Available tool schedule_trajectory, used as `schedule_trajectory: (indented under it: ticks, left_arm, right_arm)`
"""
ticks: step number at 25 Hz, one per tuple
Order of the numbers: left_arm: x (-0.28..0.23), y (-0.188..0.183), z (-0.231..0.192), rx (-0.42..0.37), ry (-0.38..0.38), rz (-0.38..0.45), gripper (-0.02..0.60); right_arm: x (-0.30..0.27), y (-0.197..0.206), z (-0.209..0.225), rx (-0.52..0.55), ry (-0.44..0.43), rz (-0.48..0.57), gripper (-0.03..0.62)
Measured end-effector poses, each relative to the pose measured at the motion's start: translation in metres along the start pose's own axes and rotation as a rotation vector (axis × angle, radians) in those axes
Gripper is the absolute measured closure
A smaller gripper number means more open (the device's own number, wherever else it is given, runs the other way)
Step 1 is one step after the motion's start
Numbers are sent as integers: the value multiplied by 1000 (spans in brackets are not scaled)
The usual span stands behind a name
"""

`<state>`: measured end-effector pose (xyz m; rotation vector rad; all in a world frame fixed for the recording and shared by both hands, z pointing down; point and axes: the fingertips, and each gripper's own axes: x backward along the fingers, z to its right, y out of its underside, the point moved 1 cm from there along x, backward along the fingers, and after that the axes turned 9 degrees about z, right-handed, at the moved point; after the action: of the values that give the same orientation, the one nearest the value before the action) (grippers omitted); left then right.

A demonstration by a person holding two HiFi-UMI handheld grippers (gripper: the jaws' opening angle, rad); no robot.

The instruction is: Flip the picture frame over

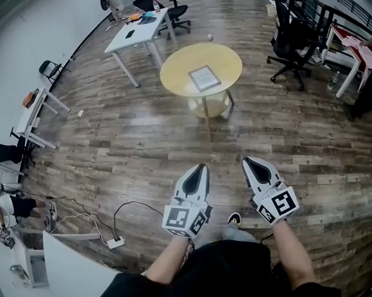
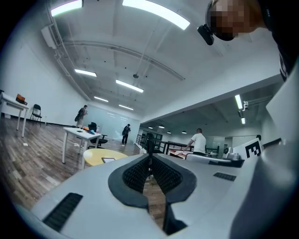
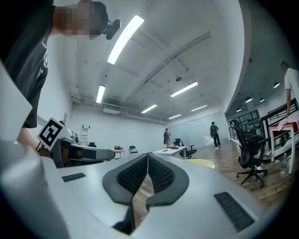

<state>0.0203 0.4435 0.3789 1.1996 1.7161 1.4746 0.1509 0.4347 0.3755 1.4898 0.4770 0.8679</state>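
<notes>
A picture frame (image 1: 204, 77) with a pale grey border lies flat on the round yellow table (image 1: 174, 71) in the middle of the room, far ahead of me. The frame (image 2: 108, 159) shows as a thin slab on the yellow table top (image 2: 96, 157) in the left gripper view. My left gripper (image 1: 202, 168) is held level over the wooden floor, shut, with nothing in it. Beside it my right gripper (image 1: 246, 161) is also level, shut and empty. Both are well short of the table. The yellow table edge (image 3: 204, 163) peeks past the right gripper.
A white desk (image 1: 139, 32) with small items and a black chair (image 1: 177, 14) stand beyond the round table. Black office chairs (image 1: 292, 48) and a railing are at the right. A power strip and cables (image 1: 115, 242) lie on the floor at my left. People stand far off.
</notes>
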Motion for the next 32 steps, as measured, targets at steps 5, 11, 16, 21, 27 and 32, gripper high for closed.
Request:
schedule_trajectory:
  ticks: [5,11,16,21,27,32]
  left_arm:
    - [-43,3,-13,-15,-24,-12,541]
    - [-92,6,-50,-16,-35,-21,541]
    - [-145,13,-105,0,-16,-28,541]
    - [-192,11,-169,9,-7,-37,541]
    - [-240,5,-229,27,-4,-46,541]
    - [-273,13,-257,54,-2,-64,541]
  right_arm:
    - [-27,3,38,-19,-4,14,576]
    - [-73,17,72,-18,8,-2,576]
    - [-135,37,104,1,42,-18,577]
    - [-207,51,124,32,63,-29,576]
    - [-278,63,138,50,74,-49,576]
    - [-313,80,164,43,88,-75,576]
